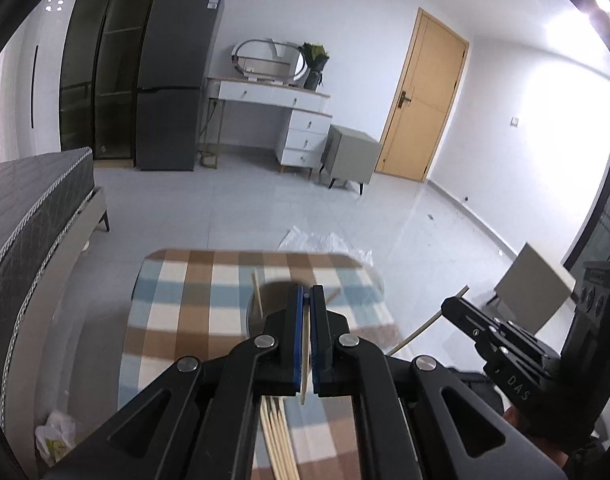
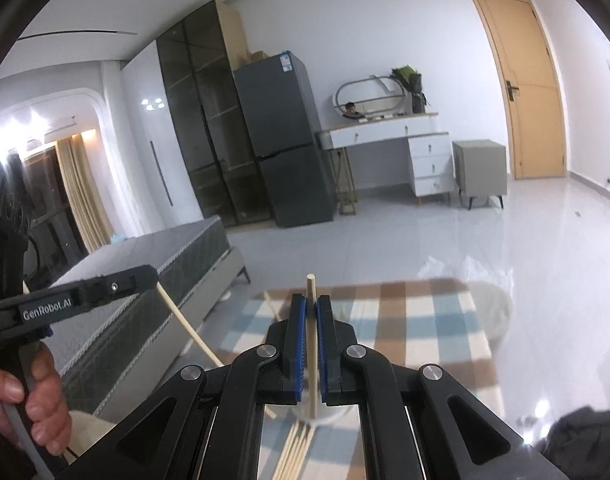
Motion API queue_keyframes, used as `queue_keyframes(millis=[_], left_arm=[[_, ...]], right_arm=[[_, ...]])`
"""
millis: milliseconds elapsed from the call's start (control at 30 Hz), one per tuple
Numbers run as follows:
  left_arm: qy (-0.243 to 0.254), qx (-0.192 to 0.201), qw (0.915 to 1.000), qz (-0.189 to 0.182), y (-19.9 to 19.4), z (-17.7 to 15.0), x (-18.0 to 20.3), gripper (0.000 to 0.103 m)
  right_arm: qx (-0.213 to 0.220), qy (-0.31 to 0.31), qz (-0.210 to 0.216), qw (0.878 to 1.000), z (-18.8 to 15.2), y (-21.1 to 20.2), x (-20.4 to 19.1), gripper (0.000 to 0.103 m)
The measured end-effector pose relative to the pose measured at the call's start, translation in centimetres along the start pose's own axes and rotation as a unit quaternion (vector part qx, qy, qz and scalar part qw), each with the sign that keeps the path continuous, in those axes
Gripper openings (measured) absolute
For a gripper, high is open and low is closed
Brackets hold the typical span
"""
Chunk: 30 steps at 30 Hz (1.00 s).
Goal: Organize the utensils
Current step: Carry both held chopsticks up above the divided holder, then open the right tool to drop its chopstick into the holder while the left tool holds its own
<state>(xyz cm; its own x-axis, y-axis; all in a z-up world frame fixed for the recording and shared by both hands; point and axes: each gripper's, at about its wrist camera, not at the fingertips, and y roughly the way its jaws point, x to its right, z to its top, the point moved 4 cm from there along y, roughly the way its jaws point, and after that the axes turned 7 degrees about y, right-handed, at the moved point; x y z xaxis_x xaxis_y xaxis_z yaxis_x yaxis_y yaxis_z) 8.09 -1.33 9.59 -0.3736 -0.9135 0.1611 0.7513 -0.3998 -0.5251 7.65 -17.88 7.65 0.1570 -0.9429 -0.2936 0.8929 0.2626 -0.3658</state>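
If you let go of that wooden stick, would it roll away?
Probably a little: the chopstick in the right gripper looks round and slim. It seems stiff and light. The checked tablecloth below might slow it.

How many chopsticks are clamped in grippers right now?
2: one chopstick in the shut left gripper, one chopstick in the shut right gripper. More lie loose on the table below, partly hidden.

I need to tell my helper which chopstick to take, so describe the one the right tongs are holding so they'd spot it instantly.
Start at the checked tablecloth in brown, blue and white. Above its near edge, the right tongs are shut on a single pale wooden chopstick. It stands nearly upright with its blunt tip poking above the blue pads, unlike the loose chopsticks lying flat together on the cloth below.
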Motion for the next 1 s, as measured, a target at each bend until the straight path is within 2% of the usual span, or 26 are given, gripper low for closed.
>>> queue_keyframes(millis=[233, 433, 700, 1000], left_arm=[[-0.013, 0.021, 0.9996, -0.013, 1.1, 4.5, -0.8, 0.000], [-0.008, 0.031, 0.9994, -0.011, 3.4, 6.9, -1.7, 0.000], [0.011, 0.007, 0.9999, -0.010, 7.6, 6.1, -2.2, 0.000], [0.000, -0.026, 0.9994, -0.021, 10.4, 4.9, -2.8, 0.000]], right_arm=[[0.019, -0.017, 0.013, 1.000, 4.9, 2.2, -0.8, 0.005], [0.021, -0.028, 0.019, 0.999, 6.7, 5.0, -1.2, 0.005], [0.002, -0.025, 0.019, 0.999, 6.0, 8.8, -0.7, 0.005], [-0.031, 0.008, 0.012, 0.999, 3.8, 11.2, 1.9, 0.005]])
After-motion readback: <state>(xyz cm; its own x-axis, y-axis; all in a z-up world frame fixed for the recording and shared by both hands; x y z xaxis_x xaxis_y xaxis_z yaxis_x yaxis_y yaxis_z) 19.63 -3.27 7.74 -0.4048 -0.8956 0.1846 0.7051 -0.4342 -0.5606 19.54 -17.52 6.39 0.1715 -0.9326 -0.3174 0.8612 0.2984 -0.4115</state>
